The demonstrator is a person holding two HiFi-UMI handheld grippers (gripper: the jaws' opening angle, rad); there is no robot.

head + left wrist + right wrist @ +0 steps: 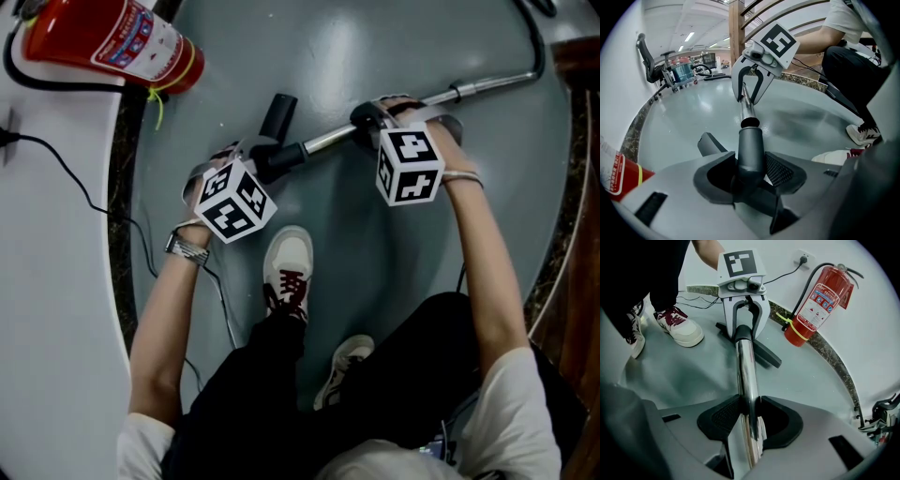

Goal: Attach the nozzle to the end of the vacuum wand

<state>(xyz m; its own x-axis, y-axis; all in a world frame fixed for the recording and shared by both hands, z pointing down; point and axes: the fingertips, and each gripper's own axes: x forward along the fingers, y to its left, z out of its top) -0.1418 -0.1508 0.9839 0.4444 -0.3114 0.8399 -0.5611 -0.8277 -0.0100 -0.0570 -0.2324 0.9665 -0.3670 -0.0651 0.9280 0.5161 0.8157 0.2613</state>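
the vacuum wand (422, 101) is a thin round tube of shiny chrome metal. it runs slanted, low over the smooth, glossy grey floor (375, 37). the right gripper (375, 120) holds the wand not far from its lower end. in the right gripper view its two dark ribbed pads press on the metal tube from both sides, with no gap.

the nozzle (278, 117) is of matte dark plastic, with a round sleeve and a flat angled foot. it sits at that lower end of the wand, in one line with it, and the sleeve meets the chrome at a black ring. the left gripper (750, 172) is clamped around this sleeve.

a red cylindrical fire extinguisher (112, 39) is well apart from the wand. a white shoe (289, 267) with red laces stands near the wand, on the person's side.
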